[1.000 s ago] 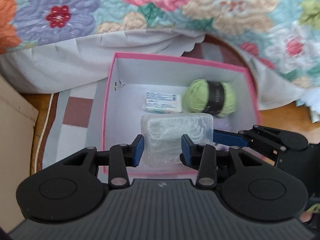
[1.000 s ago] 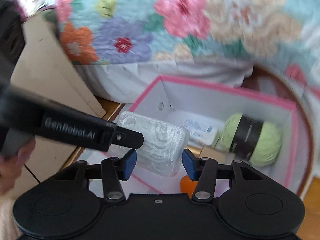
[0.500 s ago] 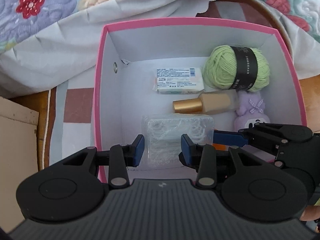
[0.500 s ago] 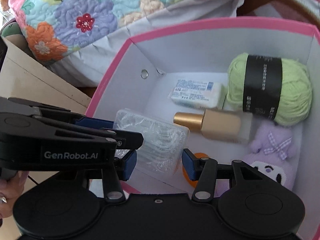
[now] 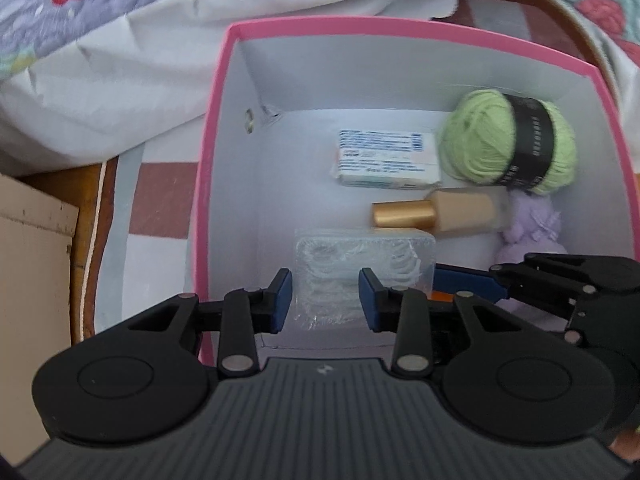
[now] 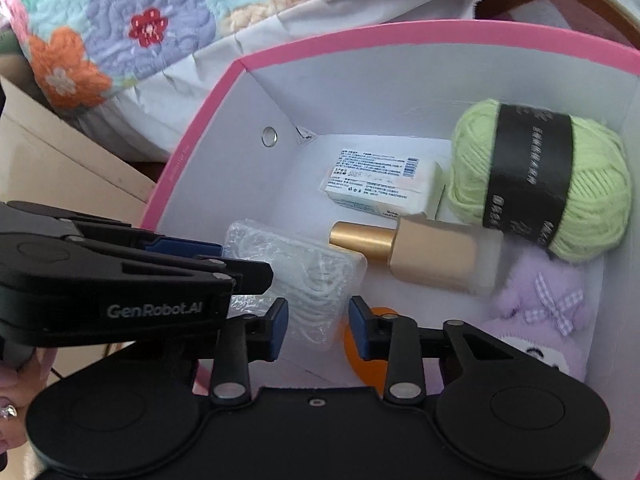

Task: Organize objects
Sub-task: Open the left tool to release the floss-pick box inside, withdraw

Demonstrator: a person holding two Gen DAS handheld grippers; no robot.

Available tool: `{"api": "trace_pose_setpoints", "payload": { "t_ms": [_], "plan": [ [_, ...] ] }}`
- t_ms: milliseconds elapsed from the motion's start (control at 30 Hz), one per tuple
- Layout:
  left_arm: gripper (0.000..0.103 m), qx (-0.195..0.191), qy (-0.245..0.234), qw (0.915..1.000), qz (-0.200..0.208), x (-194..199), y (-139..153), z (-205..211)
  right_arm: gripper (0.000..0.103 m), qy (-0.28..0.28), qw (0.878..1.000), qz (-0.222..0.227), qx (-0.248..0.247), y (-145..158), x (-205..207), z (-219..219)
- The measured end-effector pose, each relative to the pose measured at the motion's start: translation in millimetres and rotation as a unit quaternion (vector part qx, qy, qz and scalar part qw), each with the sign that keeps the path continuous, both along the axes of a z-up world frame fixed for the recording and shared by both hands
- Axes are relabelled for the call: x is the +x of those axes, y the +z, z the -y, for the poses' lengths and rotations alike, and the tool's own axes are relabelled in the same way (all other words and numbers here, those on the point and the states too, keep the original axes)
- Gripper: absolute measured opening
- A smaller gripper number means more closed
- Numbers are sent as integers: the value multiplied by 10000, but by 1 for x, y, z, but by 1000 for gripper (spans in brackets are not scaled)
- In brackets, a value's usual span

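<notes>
You are lowering the clear plastic packet (image 5: 362, 276) into the pink box (image 5: 208, 168), working along its left wall. Your left gripper (image 5: 325, 304) is reaching in over the near rim with the packet between its blue pads (image 5: 283, 300); the pads are sitting a little apart from the packet's edges in the left wrist view, so I cannot tell whether they are pinching it or just bracketing it. The packet appears to be lying on the box floor near the front, just beside the gold-capped bottle (image 5: 436, 214).

Further right, your right gripper (image 6: 314, 330) is hovering over the packet's near corner with its fingers parted and nothing between them.

Behind sit the white carton (image 6: 380, 184), the green yarn ball (image 6: 536, 180) and the purple plush toy (image 6: 536, 320), with an orange object (image 6: 360, 350) partly hidden below your right gripper.

This looks like the placing step nearly done. Next you are likely needing to open the left fingers fully and lift both grippers straight up, clear of the rim.
</notes>
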State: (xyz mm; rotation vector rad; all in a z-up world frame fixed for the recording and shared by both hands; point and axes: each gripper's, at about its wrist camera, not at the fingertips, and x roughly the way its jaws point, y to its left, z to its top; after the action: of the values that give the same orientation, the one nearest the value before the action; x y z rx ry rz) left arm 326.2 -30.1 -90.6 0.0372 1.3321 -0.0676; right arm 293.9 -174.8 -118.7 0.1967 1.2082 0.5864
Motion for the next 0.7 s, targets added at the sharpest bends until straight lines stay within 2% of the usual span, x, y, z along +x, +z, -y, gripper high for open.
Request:
{"api": "trace_pose_setpoints", "payload": {
  "t_ms": [133,300,433,500,633,700],
  "plan": [
    [32,97,20,9999,136,-3,0,5,36,192,9987,224,-406,4,1,-12],
    [32,150,-30,9998,101,-4,-2,4,36,212,9989,168,-383,5,-3,-9],
    [32,333,1,9984,467,-8,0,6,36,300,9990,261,-218,5,-5,-9],
    [32,270,21,9978,602,-11,2,5,37,270,9977,535,-330,6,-10,-10],
    [32,-37,70,9965,833,-21,14,0,38,214,9968,762,-133,18,-20,2],
    [33,-131,71,9951,974,-28,24,-2,39,263,9954,903,-190,28,-28,6]
  ]
}}
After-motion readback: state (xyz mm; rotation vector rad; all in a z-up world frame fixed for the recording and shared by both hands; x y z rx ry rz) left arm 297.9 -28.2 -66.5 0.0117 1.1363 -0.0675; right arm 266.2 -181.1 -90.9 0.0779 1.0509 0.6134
